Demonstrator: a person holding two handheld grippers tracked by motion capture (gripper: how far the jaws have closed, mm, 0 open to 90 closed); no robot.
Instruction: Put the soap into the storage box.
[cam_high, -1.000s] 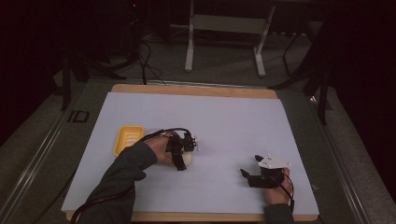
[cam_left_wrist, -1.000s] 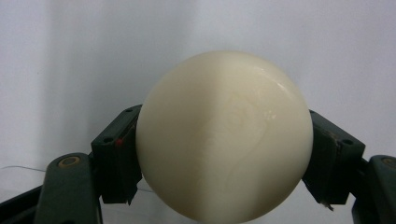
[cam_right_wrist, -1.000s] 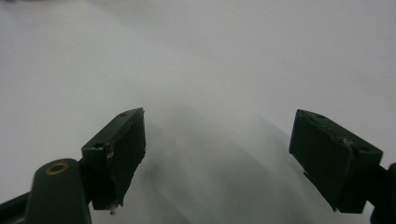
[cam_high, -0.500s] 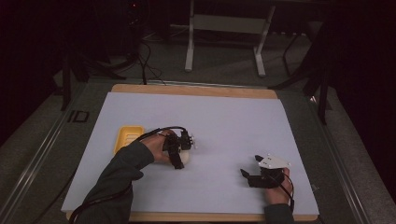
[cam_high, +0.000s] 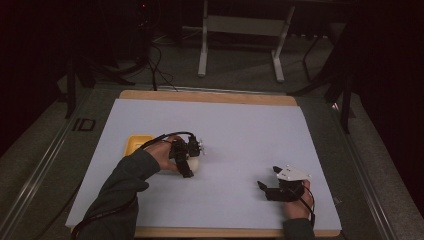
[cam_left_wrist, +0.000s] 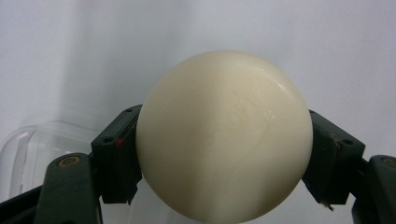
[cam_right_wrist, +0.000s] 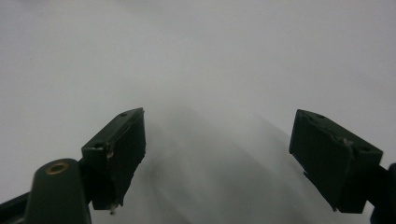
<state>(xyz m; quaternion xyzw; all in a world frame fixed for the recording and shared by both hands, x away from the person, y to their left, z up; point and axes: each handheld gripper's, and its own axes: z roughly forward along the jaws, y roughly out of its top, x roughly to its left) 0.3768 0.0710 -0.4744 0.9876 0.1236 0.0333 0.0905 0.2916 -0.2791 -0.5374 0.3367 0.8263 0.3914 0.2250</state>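
Note:
A smooth cream ball (cam_left_wrist: 224, 140), egg-sized, sits squeezed between the two black jaws of my left gripper (cam_high: 188, 168). From above, the ball (cam_high: 195, 164) shows pale just right of a yellow tray (cam_high: 136, 144), low over the white table sheet (cam_high: 235, 135). In the left gripper view a clear plastic rim (cam_left_wrist: 32, 149) lies behind the ball at lower left. My right gripper (cam_high: 268, 190) rests near the front right of the sheet, its jaws wide apart with nothing between them (cam_right_wrist: 217, 154).
The wooden table edge (cam_high: 210, 96) borders the sheet at the back. Beyond it stand a white metal frame (cam_high: 240, 30) and cables on the floor. A dark sleeve (cam_high: 120, 185) reaches in from the lower left.
My left gripper with the ball has shifted slightly to the left, toward the yellow tray. The right gripper has stayed in place.

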